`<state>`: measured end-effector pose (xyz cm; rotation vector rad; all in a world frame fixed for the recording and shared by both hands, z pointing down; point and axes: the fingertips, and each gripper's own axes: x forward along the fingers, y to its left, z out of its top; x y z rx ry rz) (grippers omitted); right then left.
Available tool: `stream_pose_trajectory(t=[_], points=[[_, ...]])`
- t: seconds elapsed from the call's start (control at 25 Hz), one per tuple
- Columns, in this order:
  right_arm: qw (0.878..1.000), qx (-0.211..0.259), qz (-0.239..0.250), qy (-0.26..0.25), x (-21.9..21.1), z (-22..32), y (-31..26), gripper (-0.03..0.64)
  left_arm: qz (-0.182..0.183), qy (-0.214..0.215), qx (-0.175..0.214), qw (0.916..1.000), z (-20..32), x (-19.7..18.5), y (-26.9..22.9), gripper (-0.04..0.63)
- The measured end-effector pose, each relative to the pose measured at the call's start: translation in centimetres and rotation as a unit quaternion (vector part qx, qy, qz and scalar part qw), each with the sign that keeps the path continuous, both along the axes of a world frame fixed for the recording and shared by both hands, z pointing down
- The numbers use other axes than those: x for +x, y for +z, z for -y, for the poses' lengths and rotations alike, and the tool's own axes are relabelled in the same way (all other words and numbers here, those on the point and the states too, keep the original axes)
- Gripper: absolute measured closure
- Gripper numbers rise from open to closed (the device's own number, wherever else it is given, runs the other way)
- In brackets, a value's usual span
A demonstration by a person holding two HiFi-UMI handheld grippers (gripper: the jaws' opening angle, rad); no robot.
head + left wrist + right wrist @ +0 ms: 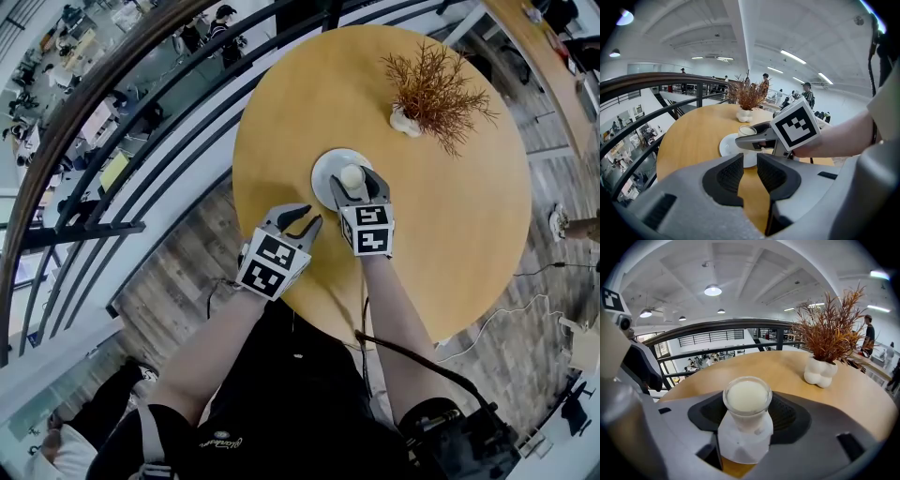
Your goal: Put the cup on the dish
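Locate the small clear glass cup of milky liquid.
Head view, centre: the clear glass cup is between the jaws of the right gripper, over the round white dish, just nearer than the white plant vase.

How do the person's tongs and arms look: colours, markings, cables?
The left tongs and right tongs are grey, with black ribbed pads. Each carries a white cube with black square markers. A black cable trails by the right forearm. Forearms are unsleeved; the top is black.

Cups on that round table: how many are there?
1. The cup stands between the right gripper's jaws, over the white dish. No other shows on the table, though the plant could hide something small.
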<state>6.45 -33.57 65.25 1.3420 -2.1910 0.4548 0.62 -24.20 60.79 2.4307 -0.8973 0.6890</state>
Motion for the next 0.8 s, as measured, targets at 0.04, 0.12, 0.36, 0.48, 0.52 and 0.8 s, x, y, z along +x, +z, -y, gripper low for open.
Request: stream_pose_trajectory(t=[0.04,0.12,0.36,0.48,0.52,0.8], points=[[1.0,-0.002,0.004,0.001,0.0,-0.1,0.1,0.356,0.0,0.0,0.001,1.0,-0.1,0.0,-0.1,0.503],[1.0,-0.004,0.012,0.004,0.1,-0.2,0.2,0.349,-0.002,-0.001,0.004,1.0,-0.1,-0.1,-0.1,0.503],[1.0,-0.007,0.019,0.007,0.1,-0.3,0.3,0.333,-0.004,-0.002,0.008,1.0,-0.1,-0.2,0.0,0.503],[1.0,-0.008,0.022,0.009,0.3,-0.4,0.3,0.332,-0.004,-0.002,0.007,1.0,-0.2,-0.1,-0.1,0.503],[1.0,-0.009,0.024,0.009,0.3,-0.5,0.3,0.333,-0.004,-0.003,0.01,0.9999,-0.1,-0.1,-0.2,0.503],[0.999,-0.016,0.037,0.011,0.6,-1.6,-0.2,0.333,-0.007,-0.007,0.025,0.9996,0.4,-0.1,-1.6,0.503]])
